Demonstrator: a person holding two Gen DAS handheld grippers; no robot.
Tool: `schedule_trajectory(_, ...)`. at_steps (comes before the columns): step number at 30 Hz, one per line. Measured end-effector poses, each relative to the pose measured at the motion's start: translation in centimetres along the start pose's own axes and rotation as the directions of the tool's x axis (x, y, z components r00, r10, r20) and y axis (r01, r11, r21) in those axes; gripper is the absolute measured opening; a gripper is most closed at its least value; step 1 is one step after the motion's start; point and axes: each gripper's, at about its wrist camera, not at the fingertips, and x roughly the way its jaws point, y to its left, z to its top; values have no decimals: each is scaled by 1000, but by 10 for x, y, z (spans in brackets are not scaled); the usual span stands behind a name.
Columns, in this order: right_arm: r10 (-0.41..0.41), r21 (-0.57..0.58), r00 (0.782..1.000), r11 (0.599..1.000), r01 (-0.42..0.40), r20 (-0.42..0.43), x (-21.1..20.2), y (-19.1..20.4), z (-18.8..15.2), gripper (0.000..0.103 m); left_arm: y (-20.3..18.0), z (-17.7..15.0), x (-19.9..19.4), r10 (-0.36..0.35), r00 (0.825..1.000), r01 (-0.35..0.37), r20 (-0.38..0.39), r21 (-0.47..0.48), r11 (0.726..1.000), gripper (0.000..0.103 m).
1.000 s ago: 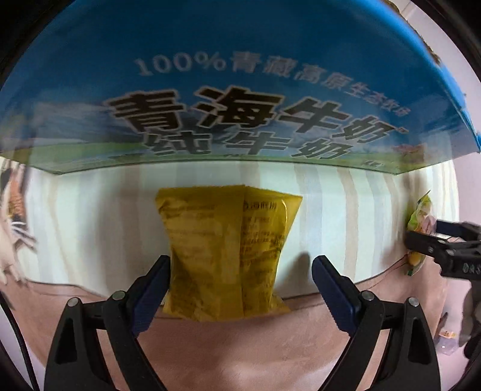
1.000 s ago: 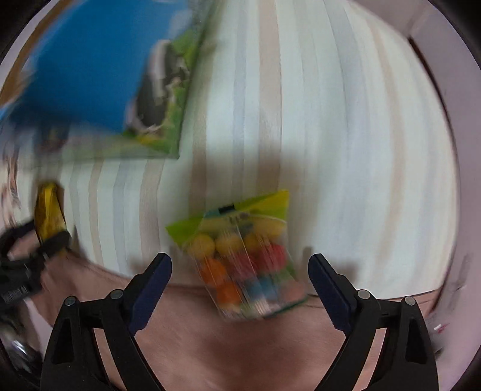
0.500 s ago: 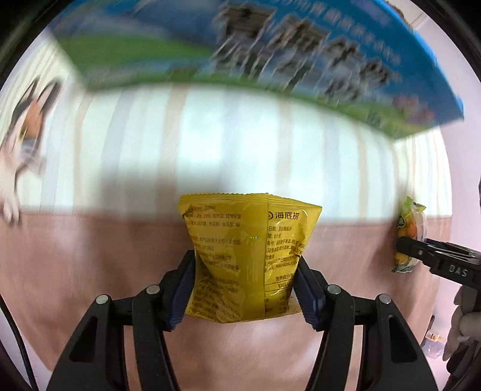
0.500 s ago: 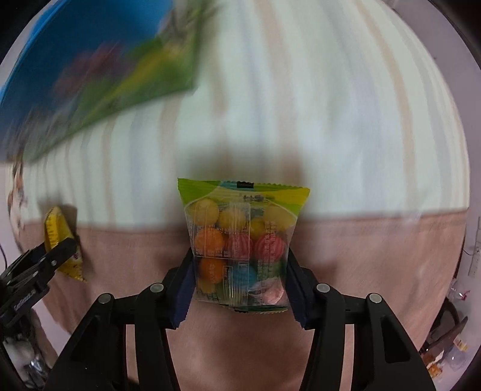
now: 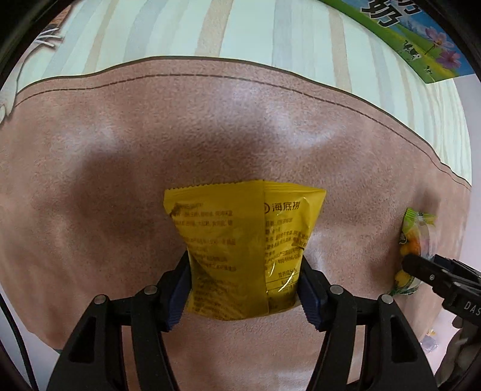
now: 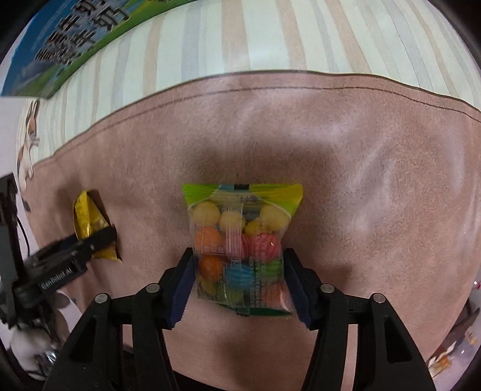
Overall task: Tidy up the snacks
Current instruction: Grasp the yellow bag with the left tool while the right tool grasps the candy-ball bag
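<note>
1. Both claws have moved off the striped cloth (image 5: pixel 270 27) onto the brown cloth (image 5: pixel 120 150).
2. Left claw (image 5: pixel 245 288) grasps the yellow packet (image 5: pixel 240 249), jaws easing open.
3. Right claw (image 6: pixel 237 281) grasps the candy bag (image 6: pixel 240 249), jaws easing open.
4. Milk carton (image 5: pixel 421 45) lies at 1 o'clock of the left claw.

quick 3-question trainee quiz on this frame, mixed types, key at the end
1. True or false: the left gripper has the yellow packet between its pads.
2. The right gripper has between its pads: A) a milk carton, B) the clear bag of coloured balls, C) nothing.
3. Fill in: both packets hang over the ___ cloth.

Key: 1 true; 2 B; 3 brown.
</note>
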Motion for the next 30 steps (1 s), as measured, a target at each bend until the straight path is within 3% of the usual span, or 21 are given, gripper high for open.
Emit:
schedule_trajectory(10,-61,6,998,998,61,10,25,47,21,69,7,27,6,-4,1000,4,-27,-15,1000,72)
schedule_trajectory(13,-58,19,998,998,58,13,32,48,19,69,-8,61,13,-3,1000,2,-30,-14,1000,72)
schedule_trajectory(18,-66,16,998,998,66,14,25,38,17,69,-2,61,3,-19,1000,18,-18,-23,1000,72)
schedule_trajectory(21,-84,2,996,996,84,17,40,53,20,69,-2,62,-1,-9,1000,9,-3,-21,1000,59)
schedule_trajectory(24,-101,-11,994,995,101,30,49,69,13,67,-3,63,-7,-21,1000,21,3,-20,1000,56)
schedule_trajectory(26,-112,-18,993,993,112,43,48,76,7,58,-6,59,-15,-25,1000,25,8,-17,1000,55)
schedule_trajectory(30,-90,-26,995,995,91,53,44,81,-1,55,-12,61,-25,-38,999,38,13,-7,999,55)
